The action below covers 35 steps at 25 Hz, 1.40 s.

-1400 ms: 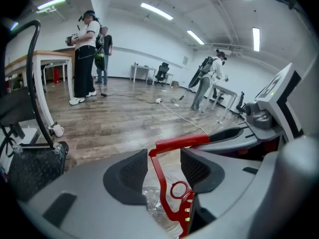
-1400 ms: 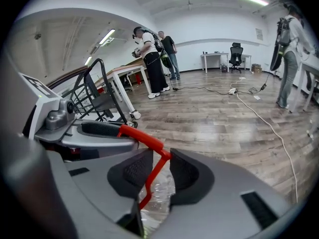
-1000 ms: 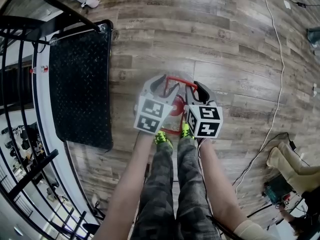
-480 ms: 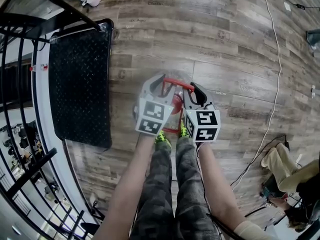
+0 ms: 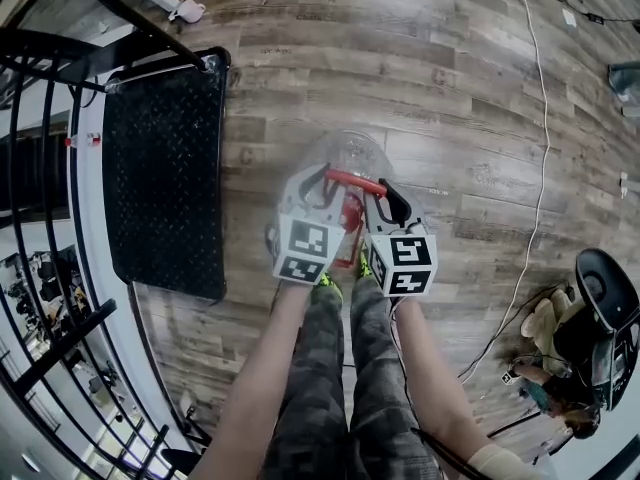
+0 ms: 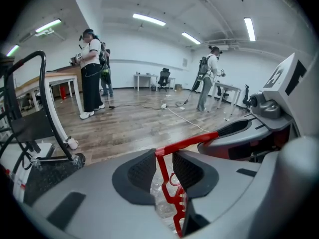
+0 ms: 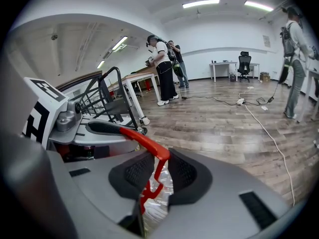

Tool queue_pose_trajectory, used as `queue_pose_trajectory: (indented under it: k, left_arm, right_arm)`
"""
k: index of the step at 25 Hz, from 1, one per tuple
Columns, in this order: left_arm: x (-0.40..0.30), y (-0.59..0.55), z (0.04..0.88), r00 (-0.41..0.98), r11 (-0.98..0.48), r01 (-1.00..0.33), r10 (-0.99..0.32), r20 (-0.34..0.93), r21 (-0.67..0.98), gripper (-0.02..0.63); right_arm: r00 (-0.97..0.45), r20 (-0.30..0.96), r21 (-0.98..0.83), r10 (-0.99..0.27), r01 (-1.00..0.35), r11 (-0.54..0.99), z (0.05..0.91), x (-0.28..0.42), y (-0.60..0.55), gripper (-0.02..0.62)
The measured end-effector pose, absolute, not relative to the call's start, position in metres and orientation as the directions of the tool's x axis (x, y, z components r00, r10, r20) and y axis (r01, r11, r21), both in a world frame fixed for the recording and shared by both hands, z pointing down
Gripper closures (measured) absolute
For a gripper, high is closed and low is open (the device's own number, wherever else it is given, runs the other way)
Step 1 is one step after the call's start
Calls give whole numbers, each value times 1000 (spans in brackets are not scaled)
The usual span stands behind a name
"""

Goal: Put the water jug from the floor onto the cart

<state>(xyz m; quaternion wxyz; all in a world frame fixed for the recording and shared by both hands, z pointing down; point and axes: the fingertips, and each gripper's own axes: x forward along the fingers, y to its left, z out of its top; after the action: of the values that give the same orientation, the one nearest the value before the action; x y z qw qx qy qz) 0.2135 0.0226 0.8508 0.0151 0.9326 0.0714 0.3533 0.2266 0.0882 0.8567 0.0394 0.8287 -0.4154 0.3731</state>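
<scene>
From the head view, the water jug (image 5: 345, 156) sits at twelve o'clock from our feet. Our left gripper (image 5: 322, 188) and right gripper (image 5: 385, 193) reach in from seven and five o'clock to its red handle (image 5: 352, 179). We judge two grips are meant to share the weight. The cart (image 5: 160, 168) waits at nine o'clock. We cannot tell whether the jug has left the floor (image 5: 450, 88).

In the left gripper view, the jaws have just been closing and now clamp the handle's upright strut, with clear plastic below.

In the right gripper view, the pads pinch the handle's other end at six o'clock, keeping the jug level.
</scene>
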Motion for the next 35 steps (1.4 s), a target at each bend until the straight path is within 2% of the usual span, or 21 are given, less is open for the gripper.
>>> queue_pose_trajectory:
  k: [15, 35]
  left_arm:
    - [223, 0, 739, 829, -998, 50, 61, 556, 35, 499]
    - [171, -24, 551, 840, -1000, 27, 27, 542, 7, 502]
  right_arm:
    - [424, 553, -229, -717, -750, -620, 746, 242, 64, 505]
    - [377, 509, -263, -774, -788, -557, 557, 192, 40, 507]
